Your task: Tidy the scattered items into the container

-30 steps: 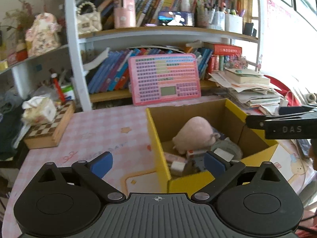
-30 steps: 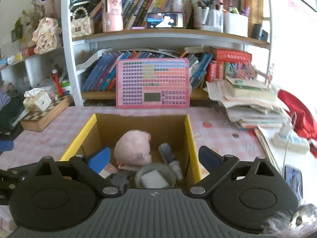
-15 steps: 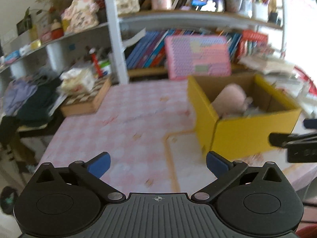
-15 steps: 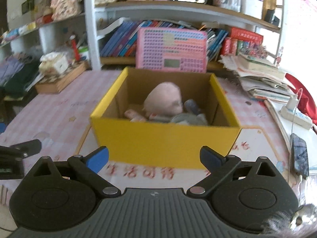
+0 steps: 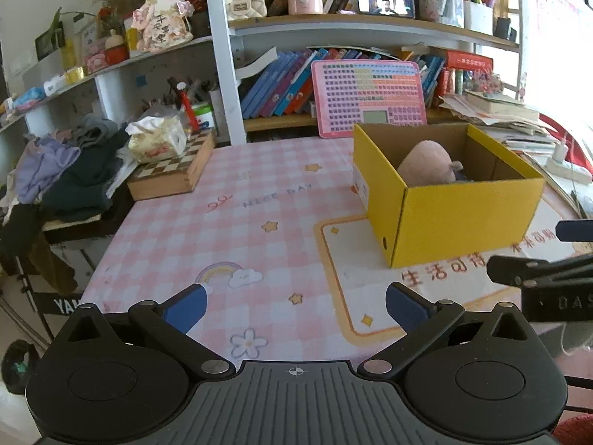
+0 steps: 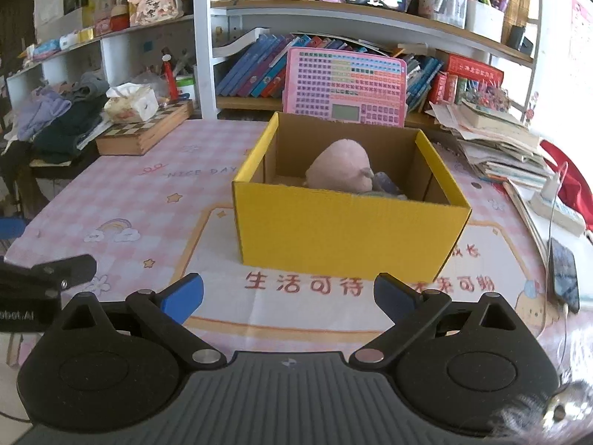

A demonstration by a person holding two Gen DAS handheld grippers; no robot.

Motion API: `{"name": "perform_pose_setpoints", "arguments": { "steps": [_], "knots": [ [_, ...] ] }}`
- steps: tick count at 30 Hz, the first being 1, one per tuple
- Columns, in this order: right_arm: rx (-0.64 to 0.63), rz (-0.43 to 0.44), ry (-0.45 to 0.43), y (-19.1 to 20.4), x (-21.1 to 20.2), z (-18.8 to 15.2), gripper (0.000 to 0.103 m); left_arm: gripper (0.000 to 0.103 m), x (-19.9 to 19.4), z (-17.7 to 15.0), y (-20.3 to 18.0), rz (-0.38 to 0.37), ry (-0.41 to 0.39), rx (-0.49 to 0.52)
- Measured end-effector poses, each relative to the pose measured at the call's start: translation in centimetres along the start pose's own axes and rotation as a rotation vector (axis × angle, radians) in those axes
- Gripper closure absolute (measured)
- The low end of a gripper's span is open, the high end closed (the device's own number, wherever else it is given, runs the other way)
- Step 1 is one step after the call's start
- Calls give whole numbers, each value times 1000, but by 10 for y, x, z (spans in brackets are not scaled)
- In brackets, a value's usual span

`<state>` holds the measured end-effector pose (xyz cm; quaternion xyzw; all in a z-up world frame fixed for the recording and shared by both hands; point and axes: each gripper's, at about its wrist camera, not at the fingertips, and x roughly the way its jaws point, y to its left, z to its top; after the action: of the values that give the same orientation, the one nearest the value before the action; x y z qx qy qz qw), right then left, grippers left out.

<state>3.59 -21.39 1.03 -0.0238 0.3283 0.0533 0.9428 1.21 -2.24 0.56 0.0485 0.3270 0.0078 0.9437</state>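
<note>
Standing back from the table, both tools idle. Left gripper [image 5: 294, 306]: jaws spread wide, nothing between the blue pads, low centre of the left wrist view over the pink checked tablecloth [image 5: 222, 230]. Right gripper [image 6: 288, 293]: likewise spread and empty, low centre of its own view, facing the near wall of the yellow box [image 6: 348, 233].

Box sits mid-frame in the right wrist view and right of centre in the left wrist view, open top, resting on the printed mat [image 6: 222, 296]. Inside: pink plush toy [image 6: 341, 170], with a bluish-grey item just beside it, too hidden to name. Other contents are below the rim and cannot be made out.

No loose small items visible on the cloth in front of either tool. Judgement: the tidying looks finished or nearly so.

Not part of the scatter, as far as I can judge: chessboard box [image 5: 174, 174] with tissue pack [image 5: 157, 141] on it, left of centre; pink keyboard toy [image 5: 368, 98] leaning upright behind the box; phone [image 6: 563, 278] at the right edge.

Risks from here:
- Any further reach into the box with jaws this wide could catch the cardboard rim and drag or tip the light box.
- Plush rises near rim height; a knock could roll it out.
- Both tools sit close together low in frame; crossing paths could make them collide.
</note>
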Motion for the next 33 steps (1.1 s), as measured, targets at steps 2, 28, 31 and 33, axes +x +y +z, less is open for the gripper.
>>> {"name": "perform_pose_setpoints", "arguments": {
  "steps": [2,28,31,33],
  "knots": [
    [-3,5,-1,7,-4,-6,4,0,-5,-5,3,5,0,3],
    [-2,48,10,34,-18,-11,4,0,-24,-25,27,0,38,-37],
    [4,37,20,32,-18,-12,3,0,-26,-24,24,-5,29,-24],
    [14,34,34,30,-17,-13,3,0,-27,-23,21,-14,23,-18]
  ]
}}
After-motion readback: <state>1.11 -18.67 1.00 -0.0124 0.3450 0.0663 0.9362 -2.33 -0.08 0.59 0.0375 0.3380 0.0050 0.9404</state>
